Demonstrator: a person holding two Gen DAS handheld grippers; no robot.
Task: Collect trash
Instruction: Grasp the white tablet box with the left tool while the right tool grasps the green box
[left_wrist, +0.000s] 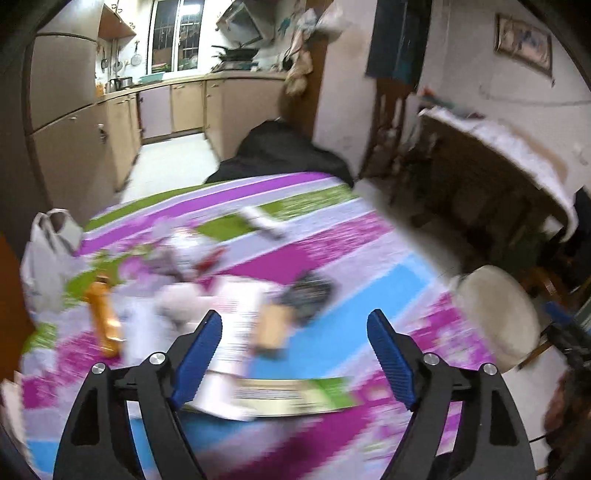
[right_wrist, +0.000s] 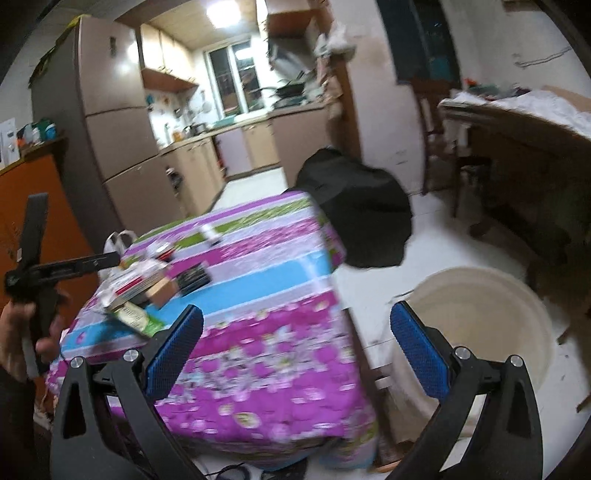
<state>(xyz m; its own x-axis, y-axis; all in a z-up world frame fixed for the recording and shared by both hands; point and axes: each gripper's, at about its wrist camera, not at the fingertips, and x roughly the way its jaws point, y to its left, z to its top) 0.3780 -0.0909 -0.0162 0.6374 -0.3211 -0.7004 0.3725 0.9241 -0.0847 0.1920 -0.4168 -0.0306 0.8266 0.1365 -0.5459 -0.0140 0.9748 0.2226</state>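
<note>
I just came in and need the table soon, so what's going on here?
A person holds a two-finger gripper in each hand over a table under a purple, green and blue striped cloth. Both the left gripper and the right gripper are open and empty. Litter is still piled on the cloth: a green-edged paper packet, an orange bottle and a small brown box. A round cream bin stands on the floor beside the table.

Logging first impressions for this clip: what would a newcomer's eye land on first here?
The bright striped, flowered cloth over the table, with a blurred heap of packets and paper at its left side. Right of the table, a pale round bin on the floor. Both the left gripper and the right gripper stand open and empty.
</note>
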